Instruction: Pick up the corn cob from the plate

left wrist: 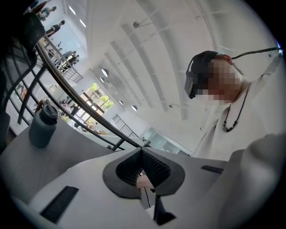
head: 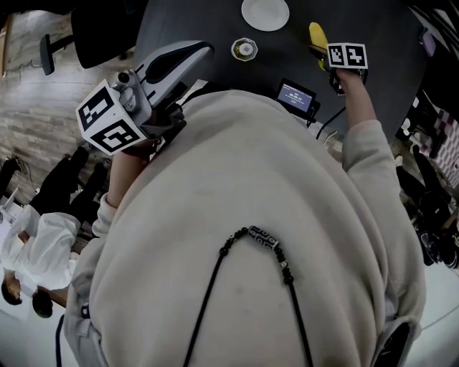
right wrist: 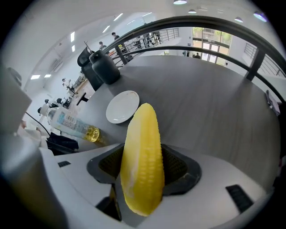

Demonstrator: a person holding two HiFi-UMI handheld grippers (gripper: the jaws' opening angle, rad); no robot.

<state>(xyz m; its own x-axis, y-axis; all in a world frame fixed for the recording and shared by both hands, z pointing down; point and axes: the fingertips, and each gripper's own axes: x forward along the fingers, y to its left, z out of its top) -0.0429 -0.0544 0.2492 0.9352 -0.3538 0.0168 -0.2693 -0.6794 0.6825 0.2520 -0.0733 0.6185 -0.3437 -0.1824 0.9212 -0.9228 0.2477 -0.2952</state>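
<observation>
floor (head: 29,136): wood | table (head: 387,29): dark grey | railing (right wrist: 210,24): dark, curved | ceiling (left wrist: 147,53): white, recessed lights (left wrist: 104,72)

The person's sweater (head: 251,236) covers most of the surface (head: 215,18) nearer than both tongs. A marker cube (head: 347,56) hides the jaws of the right tongs (head: 323,51); only the far end of the corn cob (head: 316,34) shows beyond it. The plate (head: 265,13), farther off to their left, is cut by the top edge. Print on the small screen (head: 296,95) and on the bottle (right wrist: 71,125) label is too small to read. Between the left tongs (left wrist: 143,176), a pinkish patch cannot be identified.
</observation>
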